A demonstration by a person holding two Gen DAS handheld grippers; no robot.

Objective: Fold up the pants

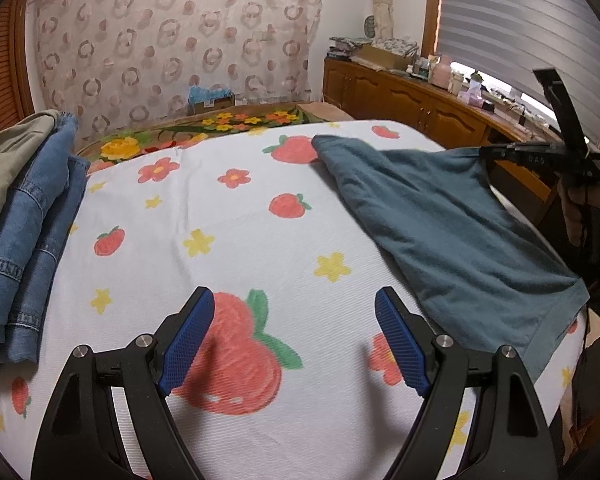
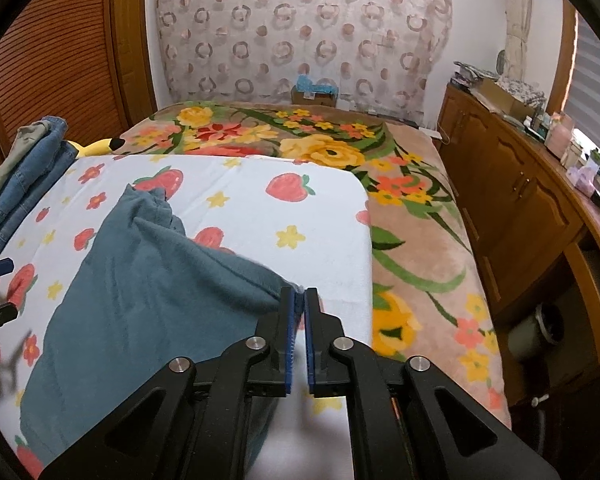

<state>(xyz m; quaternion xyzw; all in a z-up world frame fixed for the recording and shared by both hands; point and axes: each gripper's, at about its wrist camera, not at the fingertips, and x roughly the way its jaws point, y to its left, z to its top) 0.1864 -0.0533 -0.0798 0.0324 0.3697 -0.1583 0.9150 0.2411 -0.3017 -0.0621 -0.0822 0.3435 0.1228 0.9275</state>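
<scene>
On the strawberry-print sheet (image 1: 228,240), soft teal pants (image 2: 140,300), long axis running away toward the headboard; one edge pinched in right gripper (image 2: 299,308). Left gripper (image 1: 294,332) spread wide, empty.

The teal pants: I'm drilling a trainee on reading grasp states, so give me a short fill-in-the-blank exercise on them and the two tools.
1. The right tool is ____ on an edge of the teal pants.
2. The left tool is ____, holding nothing.
3. The folded jeans lie to the ____ of the pants.
4. The pants rest on a white blanket printed with ____ and flowers.

Missing words: shut; open; left; strawberries
</scene>
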